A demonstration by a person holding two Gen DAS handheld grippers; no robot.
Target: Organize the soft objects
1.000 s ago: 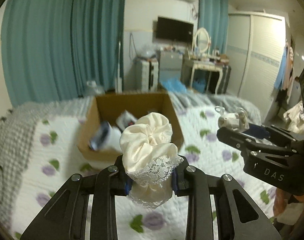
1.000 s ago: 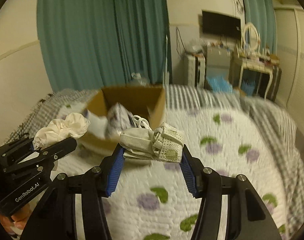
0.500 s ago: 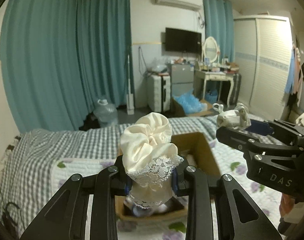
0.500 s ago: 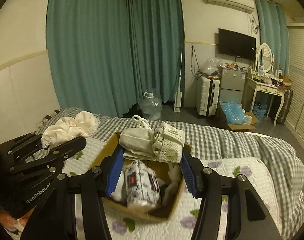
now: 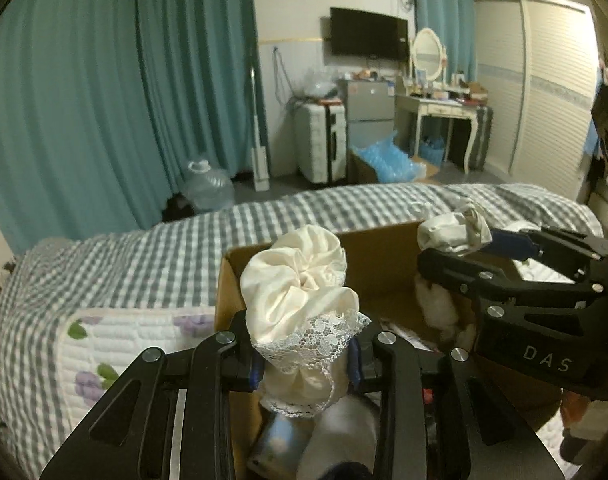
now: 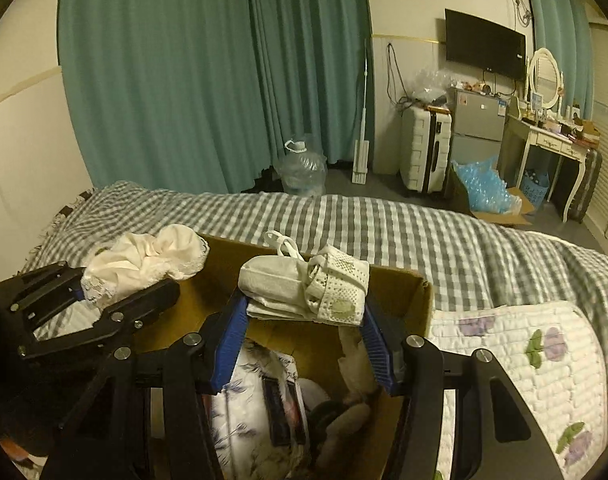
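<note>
Cardboard box (image 6: 400,292) is lying under both loads, ready for dropping. Left hand-held gripper (image 5: 304,360), jaws just easing apart, is clasping cream lace cloth (image 5: 300,300); right hand-held gripper (image 6: 304,344) is clamping a folded mesh bundle (image 6: 304,292).

Cream satin cloth w/ lace trim (image 5: 300,300), bunched, upright over open cardboard box (image 6: 400,292); folded beige garment w/ crochet band (image 6: 304,292) level above same box, already part-filled w/ soft items

Teal curtains (image 6: 208,72) cover the far wall; a wall-mounted television (image 6: 484,42) hangs above a small fridge (image 6: 478,120) (beside a white suitcase (image 6: 424,148)) and a dressing table (image 6: 552,140).
</note>
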